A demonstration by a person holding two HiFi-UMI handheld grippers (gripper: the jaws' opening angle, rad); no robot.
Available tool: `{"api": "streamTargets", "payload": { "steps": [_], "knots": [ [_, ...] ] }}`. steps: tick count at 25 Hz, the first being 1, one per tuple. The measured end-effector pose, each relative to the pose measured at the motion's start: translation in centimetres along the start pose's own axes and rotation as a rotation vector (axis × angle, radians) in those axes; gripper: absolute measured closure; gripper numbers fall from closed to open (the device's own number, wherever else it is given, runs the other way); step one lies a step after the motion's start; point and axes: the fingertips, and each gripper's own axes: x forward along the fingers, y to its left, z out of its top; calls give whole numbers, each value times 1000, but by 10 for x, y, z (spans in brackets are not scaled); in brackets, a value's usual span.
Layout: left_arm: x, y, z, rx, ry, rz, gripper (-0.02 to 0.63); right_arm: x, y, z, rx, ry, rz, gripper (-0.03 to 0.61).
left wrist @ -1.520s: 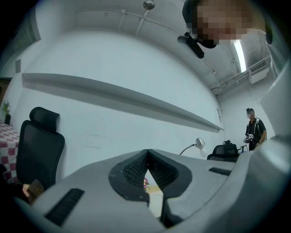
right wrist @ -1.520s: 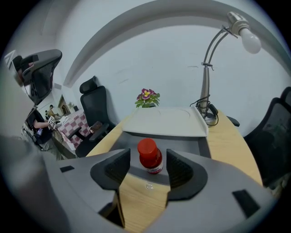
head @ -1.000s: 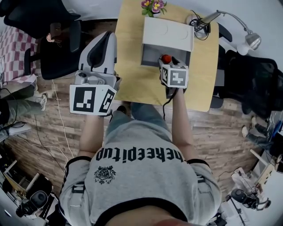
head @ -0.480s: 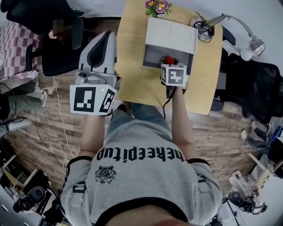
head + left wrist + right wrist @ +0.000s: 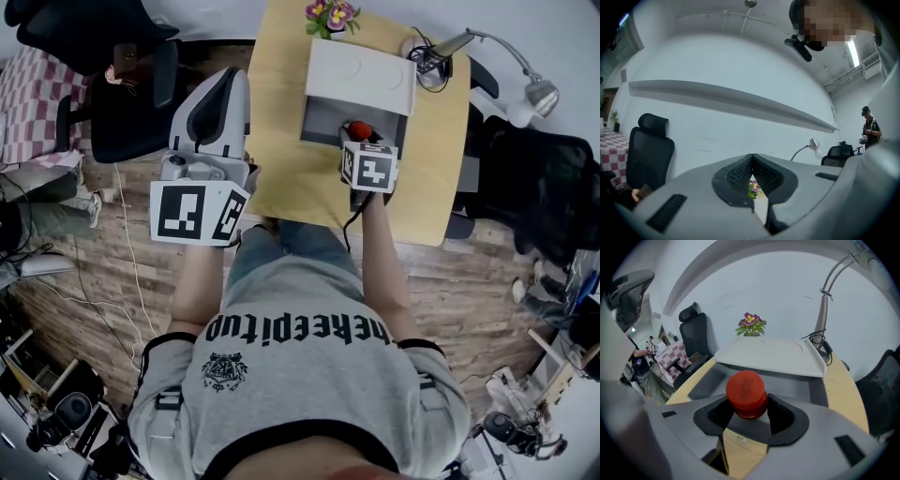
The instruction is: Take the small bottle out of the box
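A small bottle with a red cap (image 5: 357, 129) sits between the jaws of my right gripper (image 5: 360, 139), at the near edge of the grey box (image 5: 322, 119). In the right gripper view the red cap (image 5: 746, 393) fills the gap of the right gripper (image 5: 747, 414), which is shut on it; the bottle's body below the cap is hidden. The box's grey inside (image 5: 799, 380) and white lid (image 5: 773, 355) lie just behind. My left gripper (image 5: 227, 79) is held off the table's left edge, with the left gripper (image 5: 752, 177) shut on nothing.
The box stands on a light wooden table (image 5: 281, 150). A flower pot (image 5: 325, 16) is at the table's far edge and a desk lamp (image 5: 534, 89) with cables at the far right. Black office chairs stand at left (image 5: 122, 94) and right (image 5: 539, 178).
My right gripper has drawn slightly back toward the person with the bottle in it. The left gripper has hardly moved.
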Motion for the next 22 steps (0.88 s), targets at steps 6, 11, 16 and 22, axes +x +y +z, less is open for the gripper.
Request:
{"api": "streamTargets", "payload": {
  "steps": [6, 11, 16, 22],
  "knots": [
    [-2, -15, 5, 15, -8, -26, 609, -19, -2, 10, 27, -93, 24, 356],
    [-4, -28, 14, 23, -20, -73, 609, -47, 1, 25, 46, -201, 34, 356],
    [-6, -40, 25, 24, -45, -120, 609, -76, 5, 44, 53, -308, 35, 357],
    [-13, -47, 38, 23, -68, -177, 609, -111, 11, 58, 96, -397, 5, 357]
  ]
}}
